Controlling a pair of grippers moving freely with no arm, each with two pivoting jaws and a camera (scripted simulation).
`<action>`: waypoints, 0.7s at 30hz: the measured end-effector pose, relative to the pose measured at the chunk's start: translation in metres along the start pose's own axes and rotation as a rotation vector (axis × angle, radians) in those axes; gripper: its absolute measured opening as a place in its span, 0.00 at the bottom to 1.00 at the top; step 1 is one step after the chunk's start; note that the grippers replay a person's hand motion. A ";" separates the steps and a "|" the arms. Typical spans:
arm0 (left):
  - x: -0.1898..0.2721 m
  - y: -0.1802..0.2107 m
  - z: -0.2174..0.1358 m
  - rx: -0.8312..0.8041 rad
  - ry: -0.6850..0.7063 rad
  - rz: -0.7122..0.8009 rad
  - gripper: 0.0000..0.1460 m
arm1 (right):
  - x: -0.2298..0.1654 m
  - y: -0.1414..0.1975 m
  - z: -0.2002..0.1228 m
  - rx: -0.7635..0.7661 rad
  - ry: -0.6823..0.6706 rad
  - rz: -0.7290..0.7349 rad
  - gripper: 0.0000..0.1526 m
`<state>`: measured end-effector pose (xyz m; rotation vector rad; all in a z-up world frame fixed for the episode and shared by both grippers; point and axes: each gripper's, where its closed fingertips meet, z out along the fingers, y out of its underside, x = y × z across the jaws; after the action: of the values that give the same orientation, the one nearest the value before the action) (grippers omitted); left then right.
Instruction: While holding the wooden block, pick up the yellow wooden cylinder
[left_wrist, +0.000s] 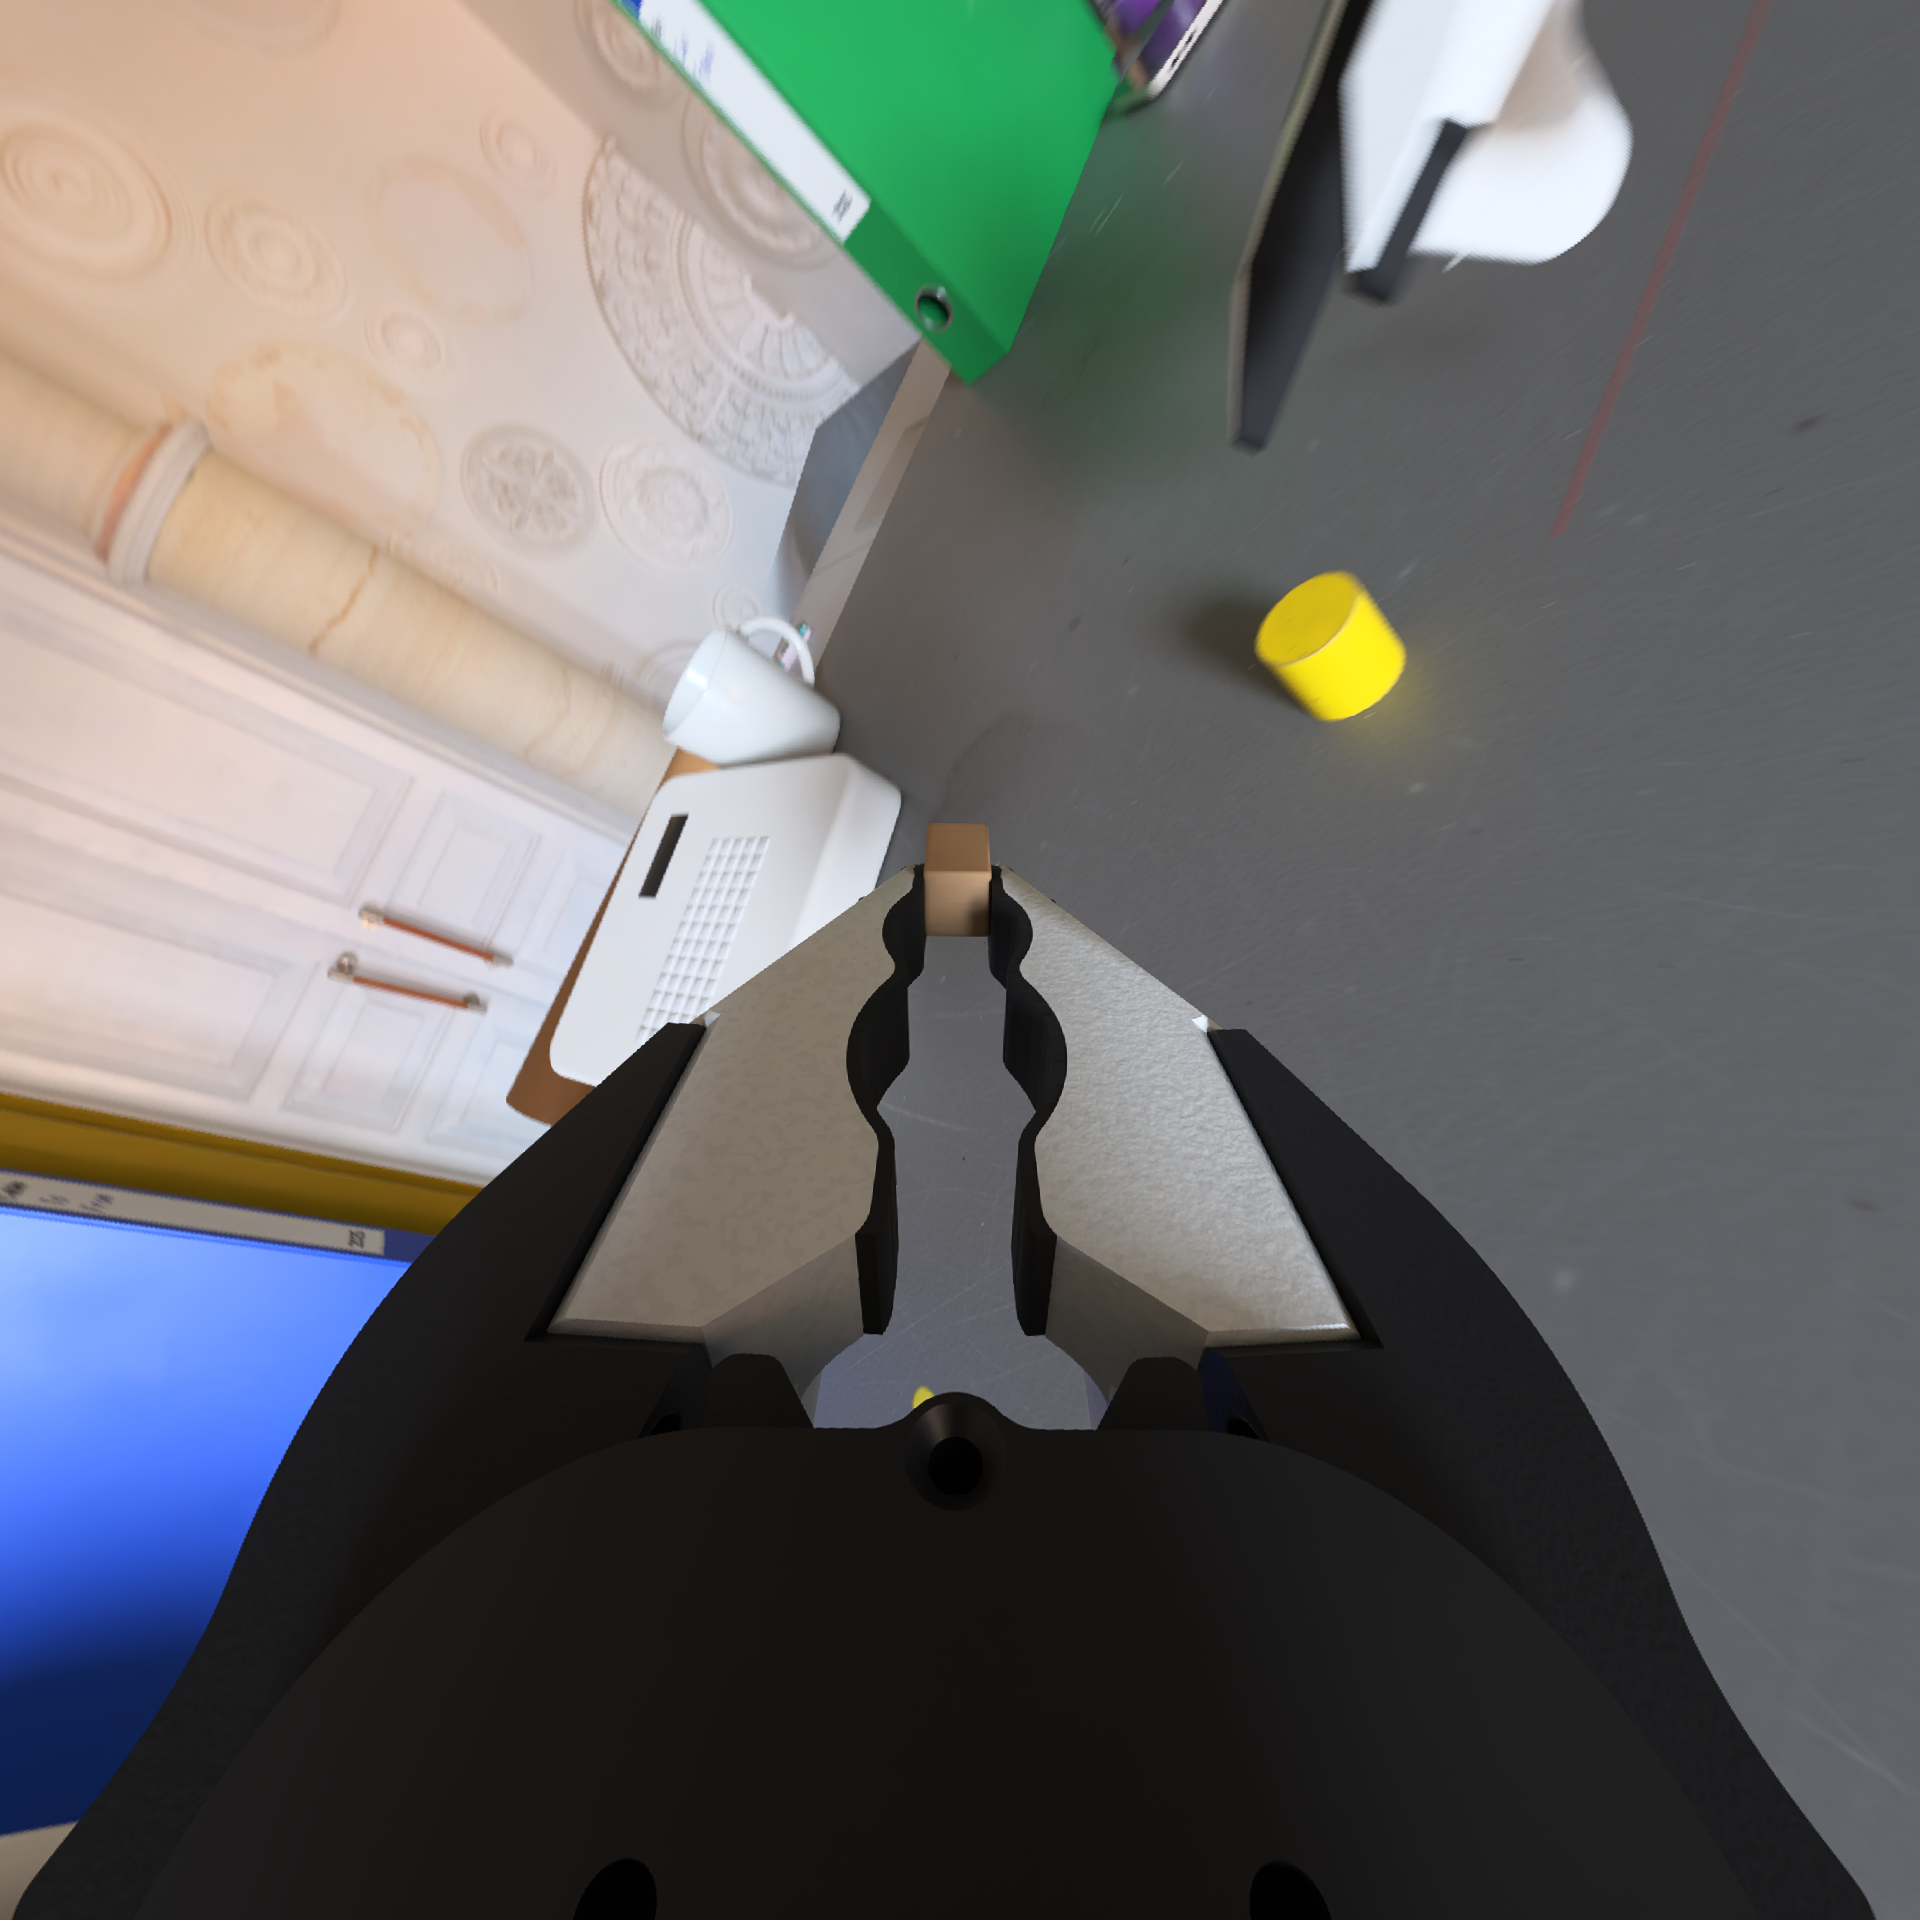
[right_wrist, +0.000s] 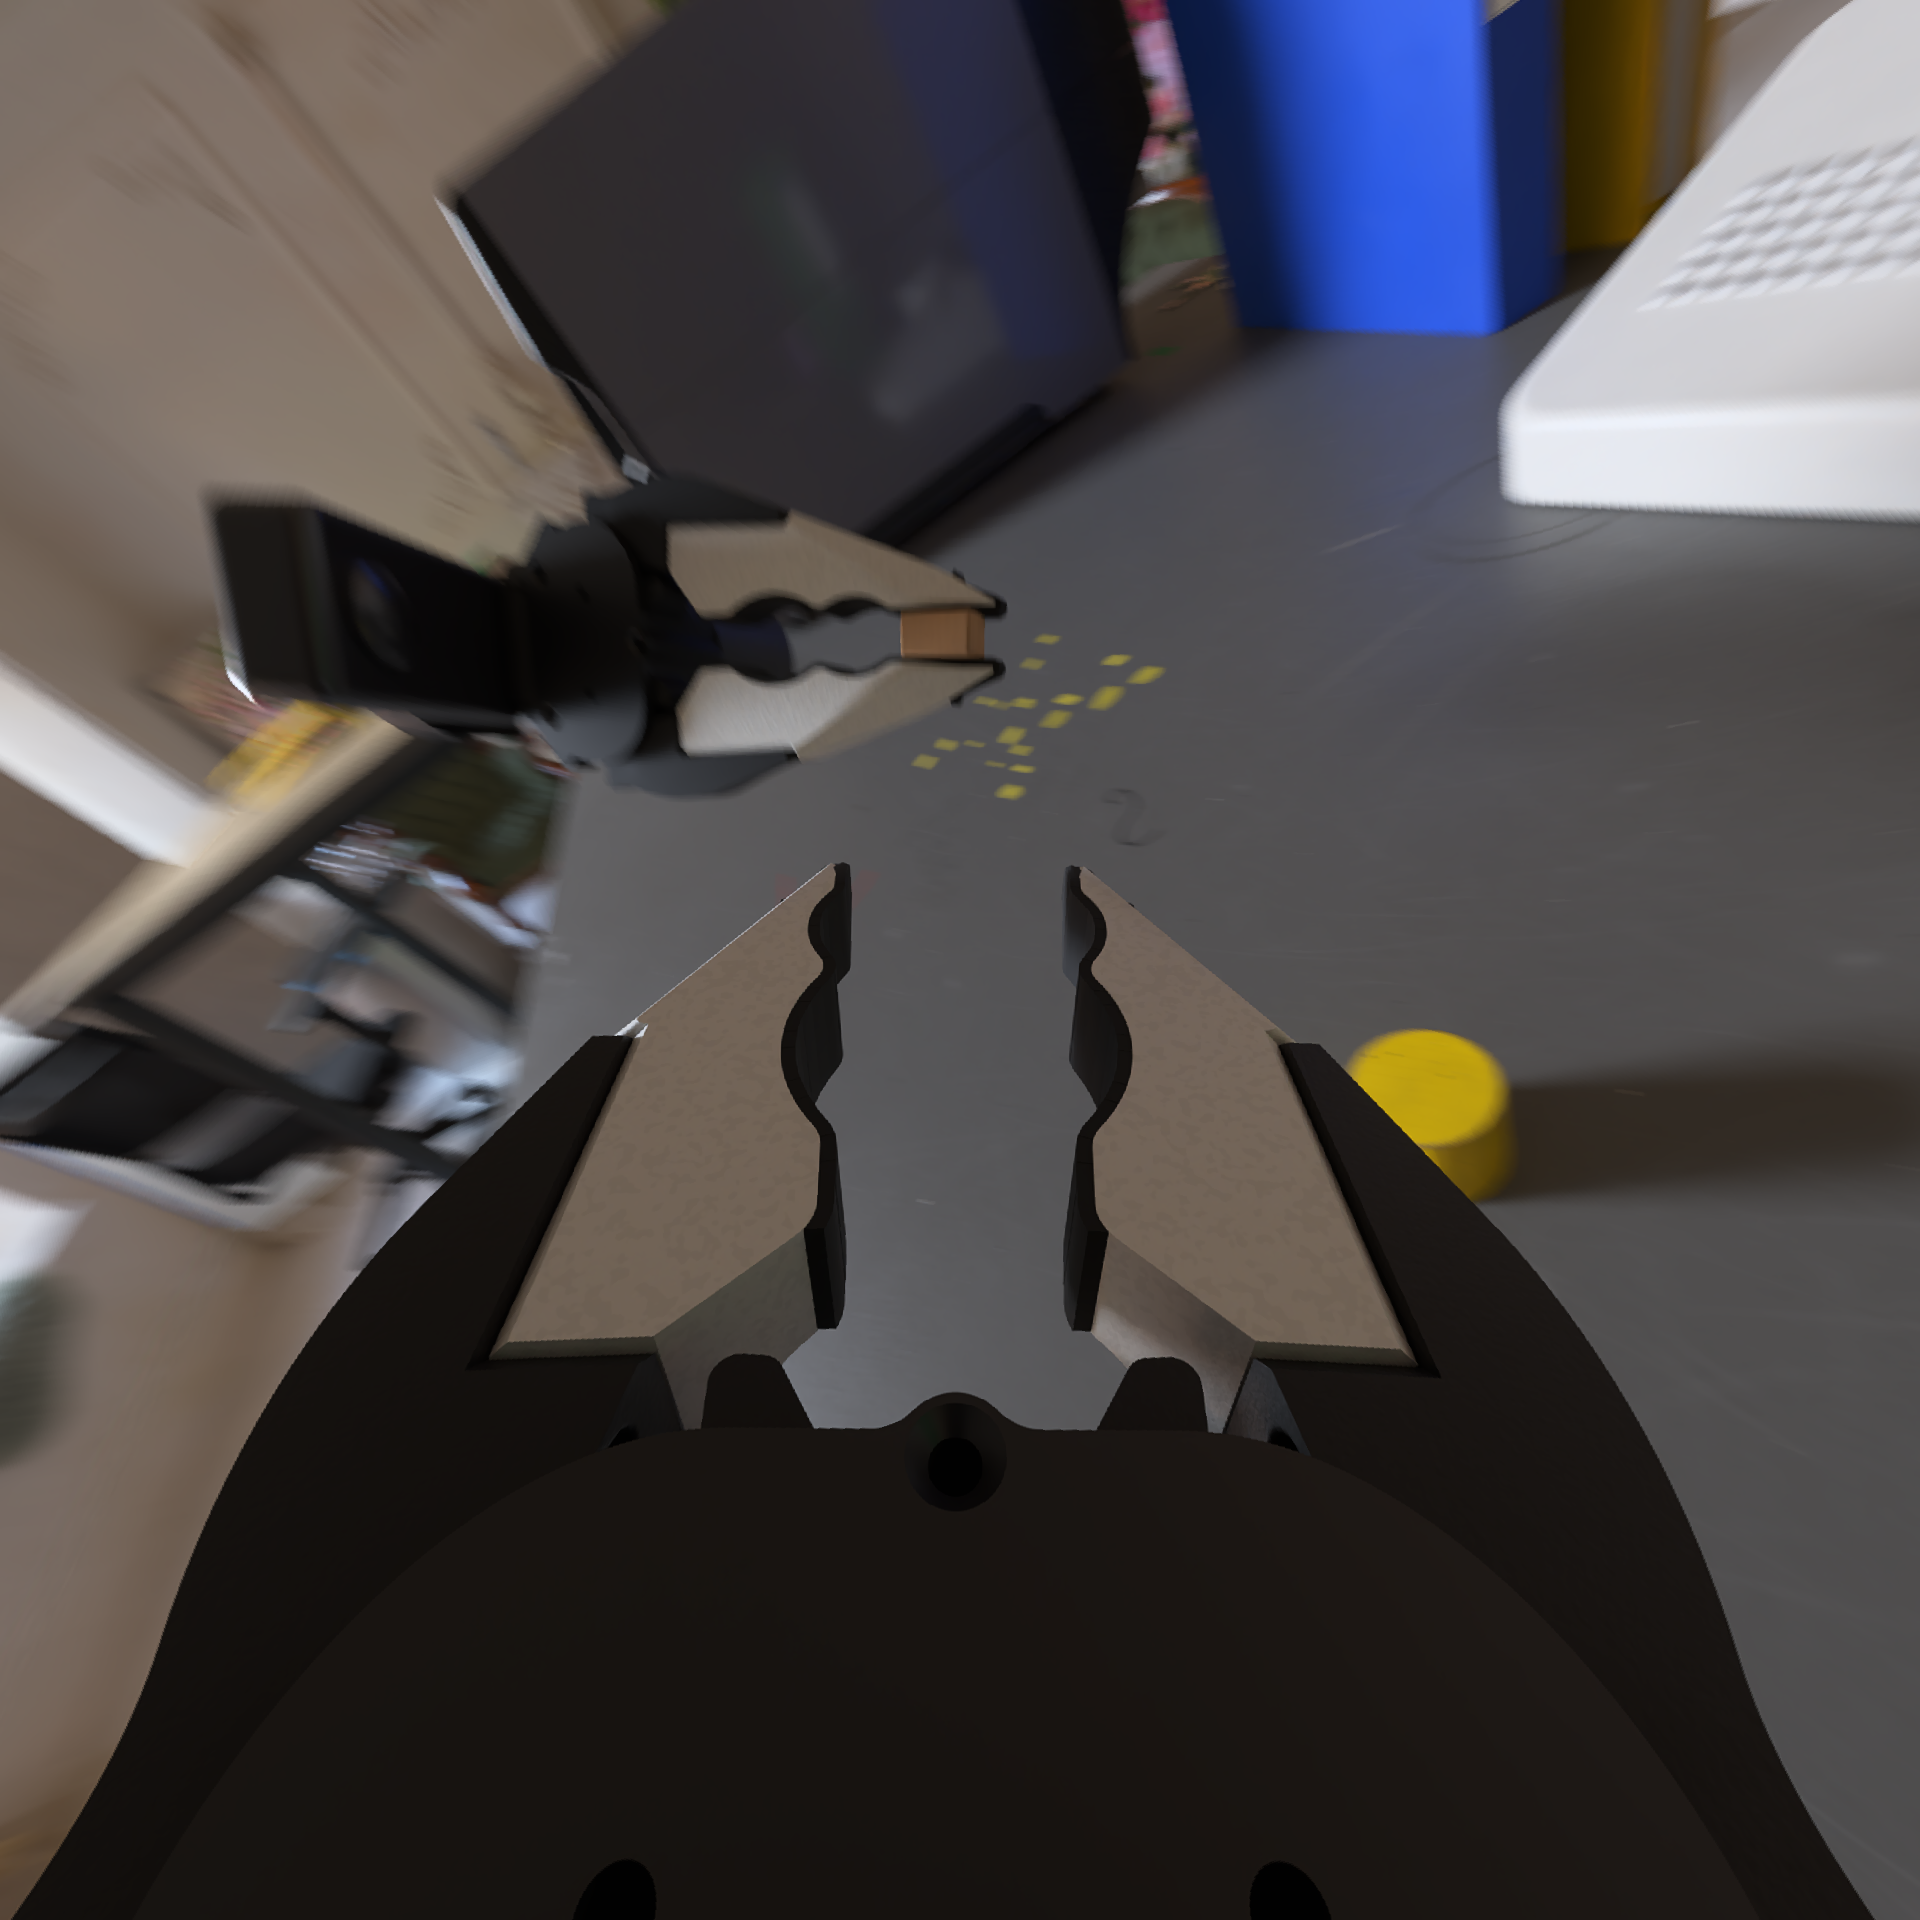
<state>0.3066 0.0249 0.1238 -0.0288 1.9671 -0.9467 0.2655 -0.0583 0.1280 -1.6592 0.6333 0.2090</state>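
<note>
The wooden block (left_wrist: 957, 881) was pinched at the very tips of the left gripper (left_wrist: 957, 904), and it was carried clear of the grey tabletop (left_wrist: 1455, 1143). The first half of the task was thus judged done. The yellow wooden cylinder (right_wrist: 1439, 1107) was seen standing upright on the table, untouched, just beside the outer flank of one finger of the right gripper (right_wrist: 956, 883) — outside the gap, not within it. That gripper's fingers were spread, with nothing between them. The step in hand was taken to be the approach to the cylinder. The next move was judged to call for a sideways shift and a lowering, so that the cylinder could be straddled before closing. How high the fingertips hung above the table could not be told surely, the surroundings being blurred.
</note>
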 end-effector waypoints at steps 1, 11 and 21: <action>-0.003 0.007 0.009 -0.020 -0.007 -0.011 0.07 | 0.007 0.004 0.000 -0.009 0.080 -0.075 0.27; 0.015 -0.007 0.040 0.161 0.079 -0.041 0.07 | 0.050 -0.021 0.007 0.148 0.380 -0.270 0.36; 0.028 -0.020 0.024 0.343 0.083 -0.089 0.07 | 0.030 -0.018 0.032 0.222 -0.171 0.243 0.19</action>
<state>0.3018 -0.0142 0.1094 0.1199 1.8659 -1.3517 0.3059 -0.0352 0.1227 -1.3337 0.7015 0.4357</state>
